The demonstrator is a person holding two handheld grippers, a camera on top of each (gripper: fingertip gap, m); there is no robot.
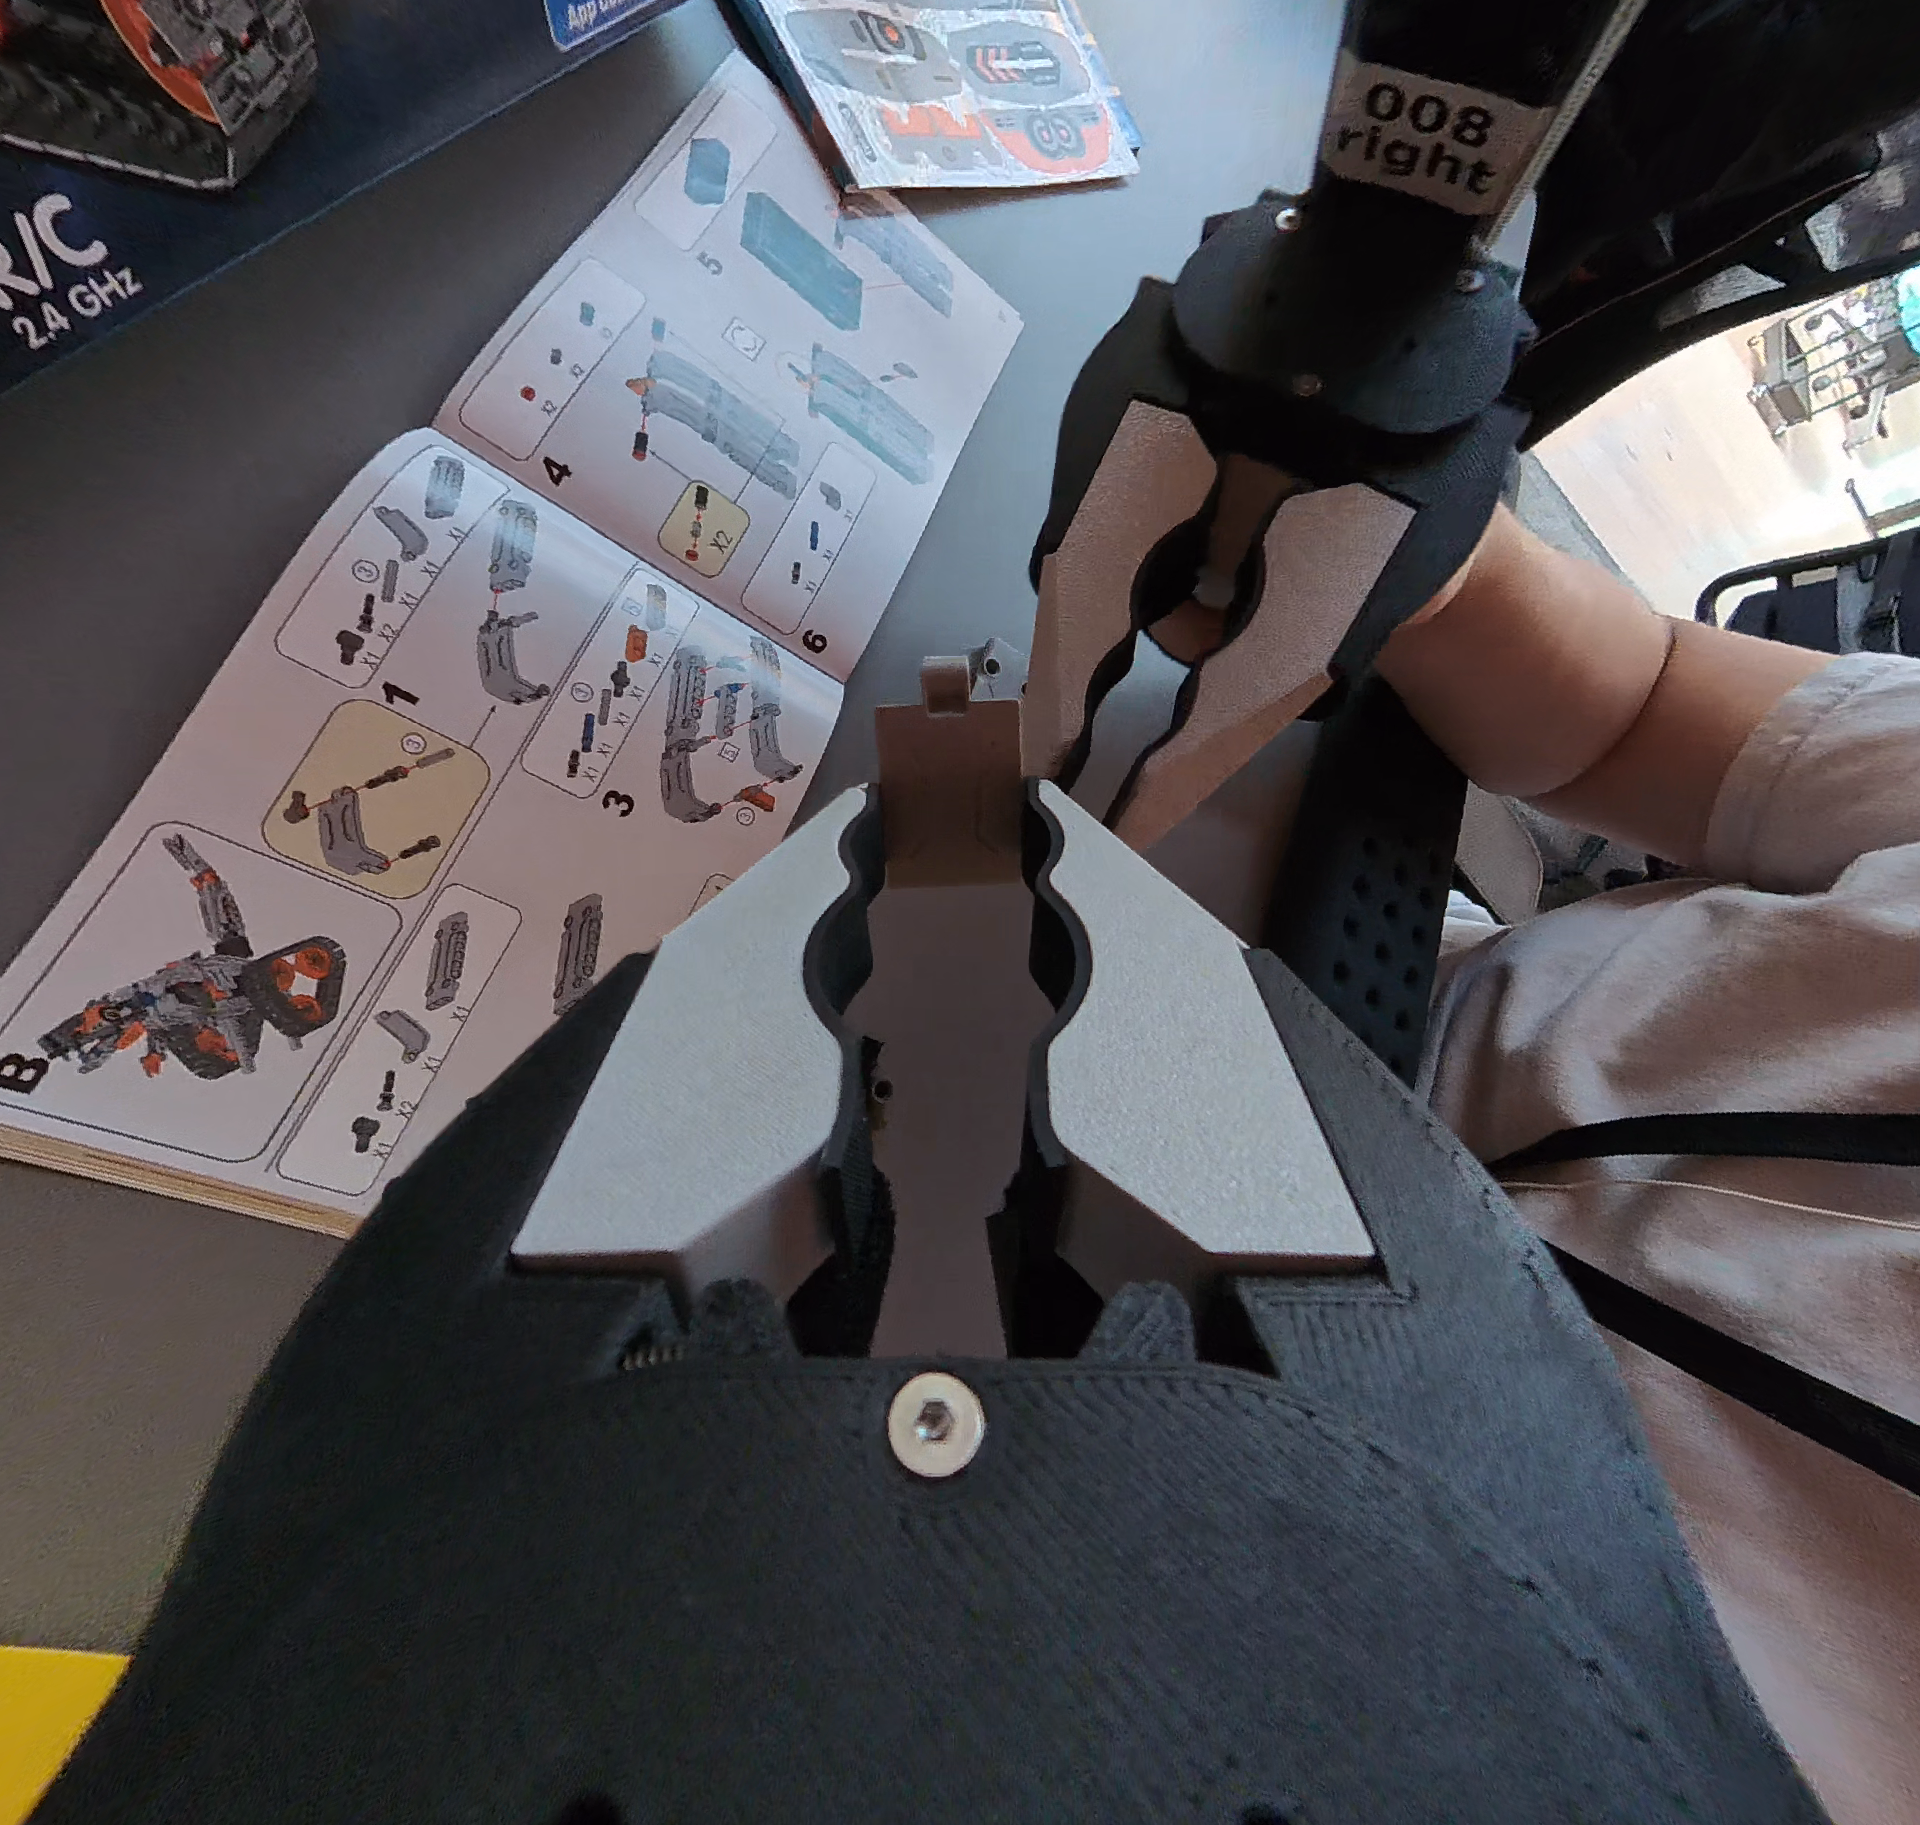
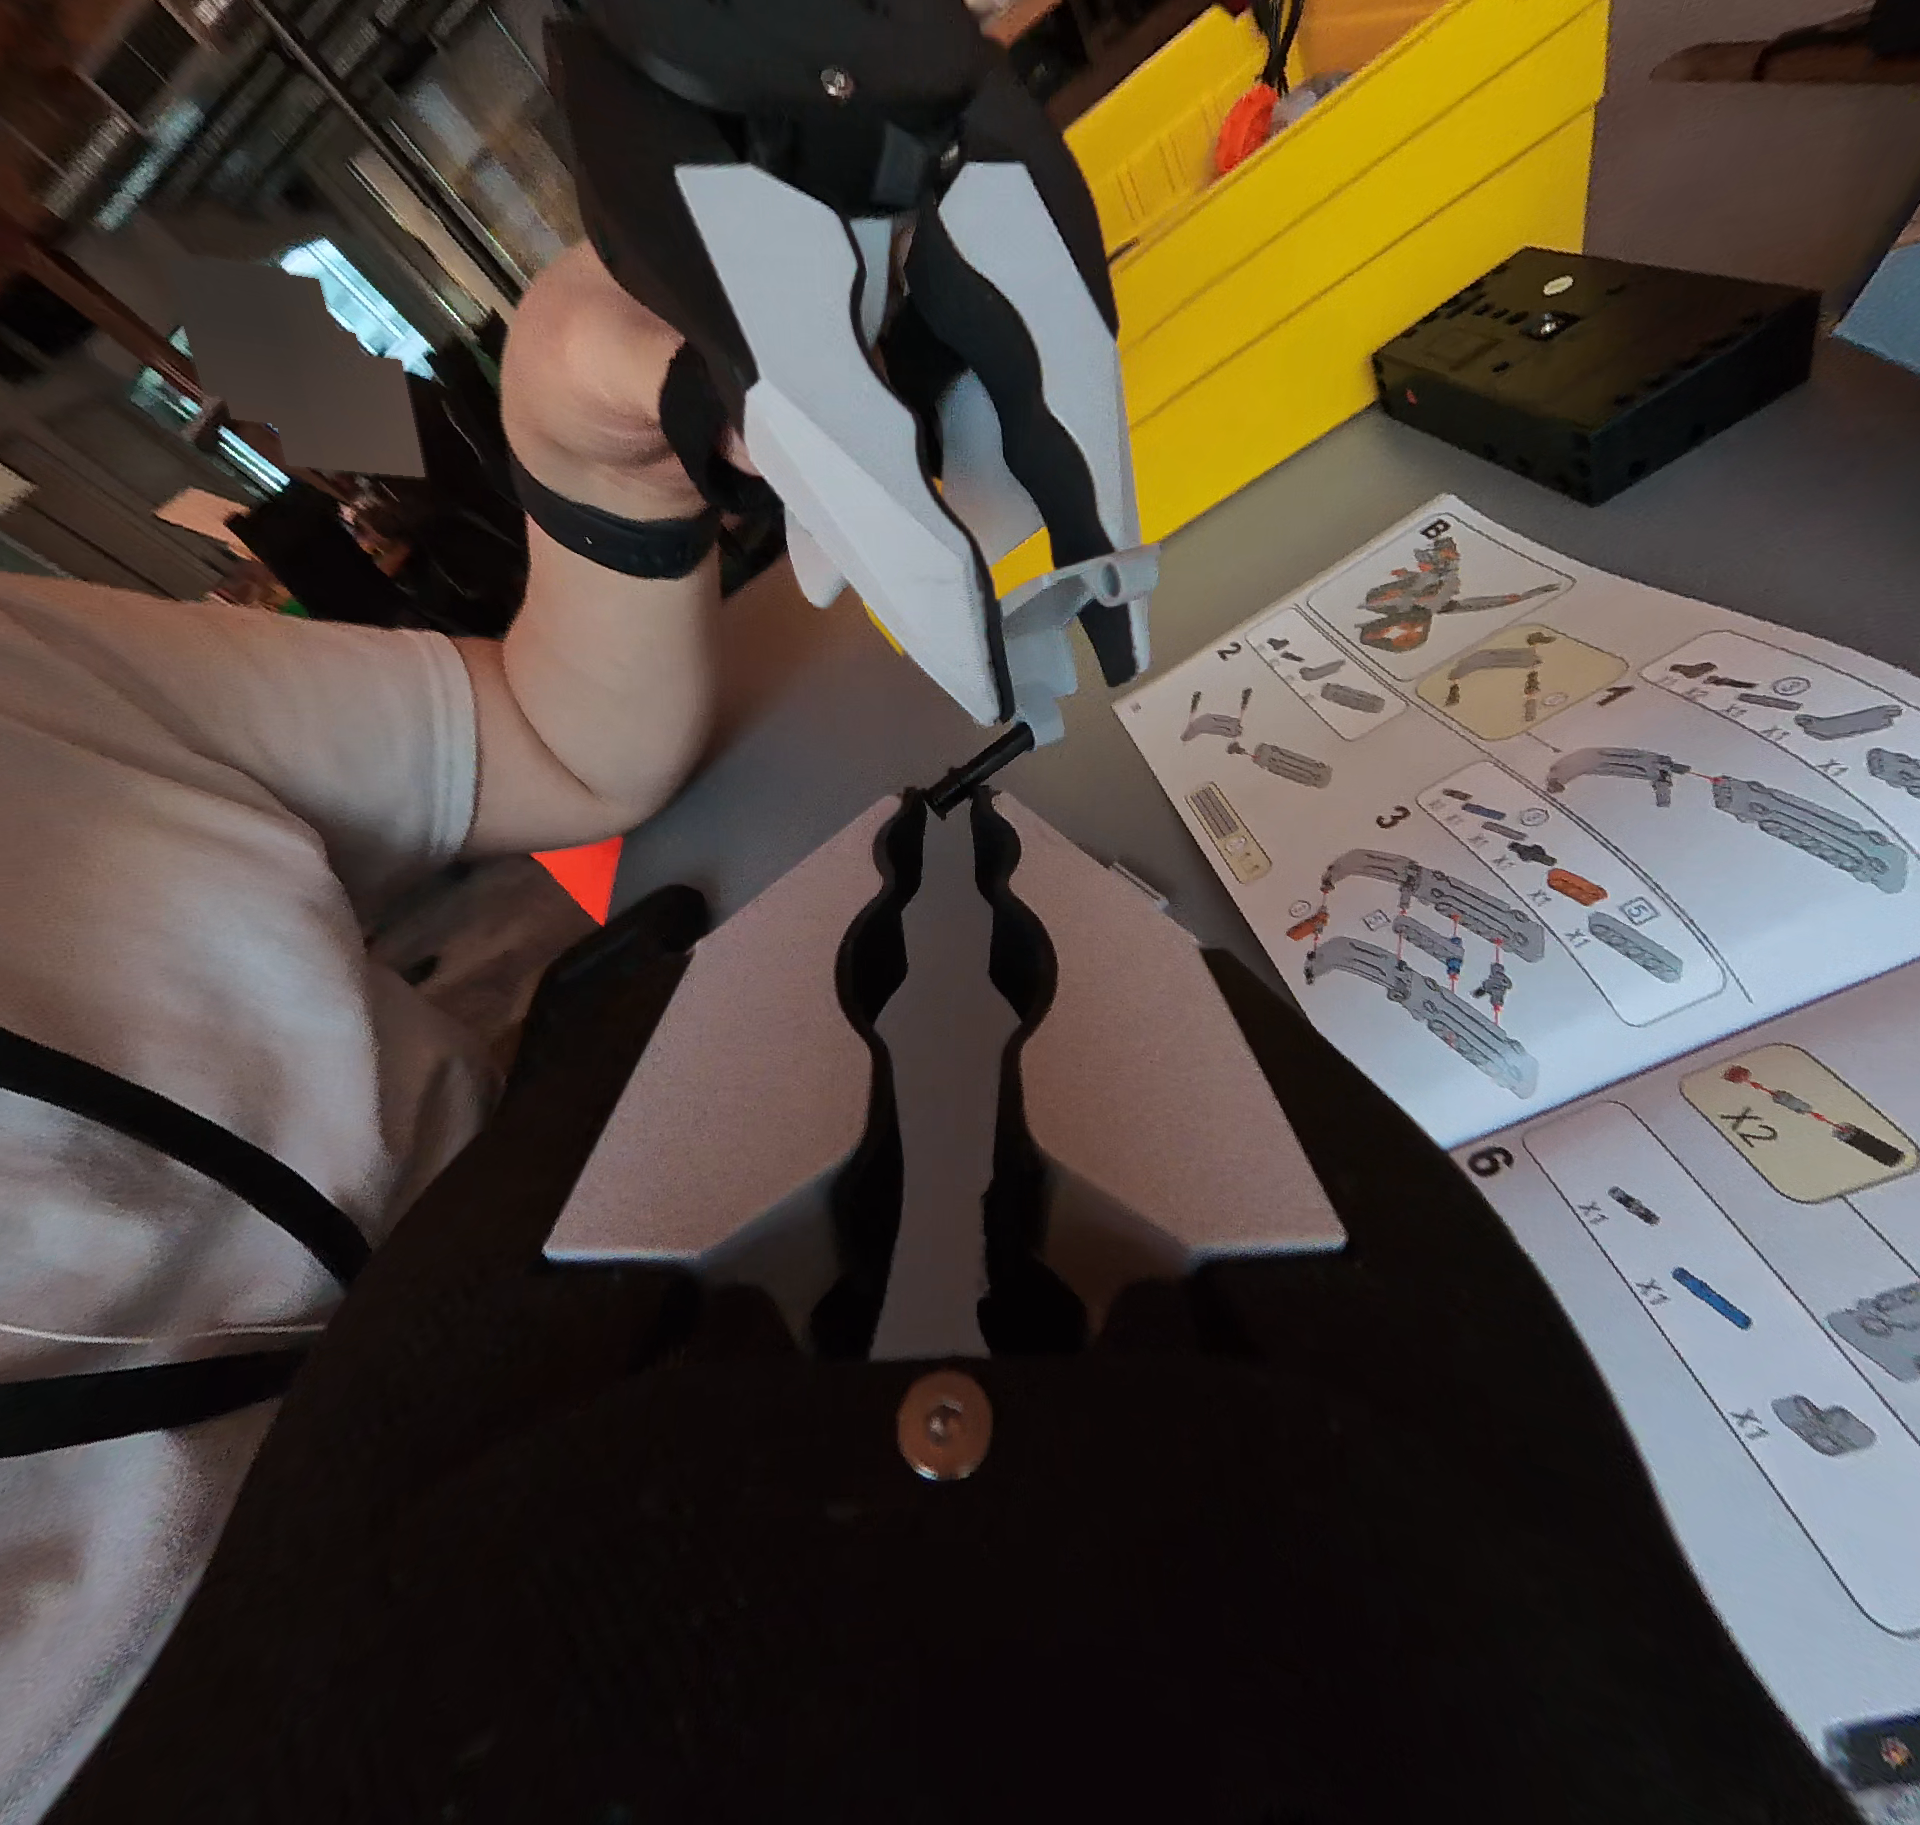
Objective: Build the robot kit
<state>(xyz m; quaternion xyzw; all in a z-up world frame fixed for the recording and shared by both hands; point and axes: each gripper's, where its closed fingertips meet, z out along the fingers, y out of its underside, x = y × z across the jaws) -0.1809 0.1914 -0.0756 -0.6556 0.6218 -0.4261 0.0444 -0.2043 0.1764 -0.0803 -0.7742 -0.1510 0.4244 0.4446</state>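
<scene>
Left wrist view: camera sits just behind the left hand-held gripper (image 1: 945, 809), looking forward along its fingers and steeply down at the bench (image 1: 208, 528). Very near; own fingers fill the lower half. Wide-angle bend at the edges.

Right wrist view: camera behind the right hand-held gripper (image 2: 948, 804), facing forward and less steeply down, toward the room beyond. Background blurred, so depth there is probably unreliable.

The two views face each other. Each catches the other's gripper close ahead. Both share the open instruction booklet (image 1: 468, 684) (image 2: 1558, 840), the grey bench and the person's pale sleeve (image 1: 1662, 1048) (image 2: 208, 840).
</scene>
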